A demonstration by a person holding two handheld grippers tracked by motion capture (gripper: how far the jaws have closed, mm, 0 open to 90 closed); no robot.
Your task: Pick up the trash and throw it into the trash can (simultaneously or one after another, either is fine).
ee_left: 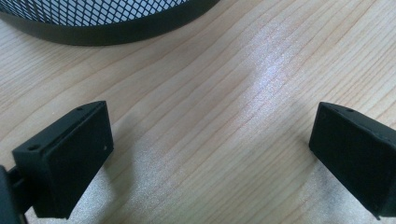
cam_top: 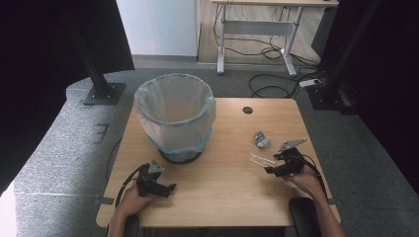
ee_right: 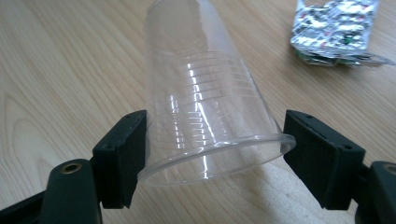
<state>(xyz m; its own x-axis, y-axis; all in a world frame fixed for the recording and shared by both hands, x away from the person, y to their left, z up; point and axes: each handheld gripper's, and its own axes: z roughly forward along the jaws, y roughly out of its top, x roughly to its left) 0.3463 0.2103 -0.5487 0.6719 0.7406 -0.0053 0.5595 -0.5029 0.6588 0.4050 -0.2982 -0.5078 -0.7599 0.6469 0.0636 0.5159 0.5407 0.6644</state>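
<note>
One pale wood table (cam_top: 222, 192), right claw (ee_right: 215, 154) clenched around clear cup (ee_right: 205, 107), left claw (ee_left: 210, 154) released.

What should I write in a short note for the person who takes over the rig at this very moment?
Right gripper: jaws on both sides of the clear plastic cup near its rim; the cup lies on its side on the table.
Left gripper: open, holding nothing, close to the bin's base.
Crumpled foil wrapper lies just beyond the cup.
Lined mesh bin stands at the table's far left.
Done: cup reached.
Left: probably lift the cup into the bin, then the wrapper.
</note>
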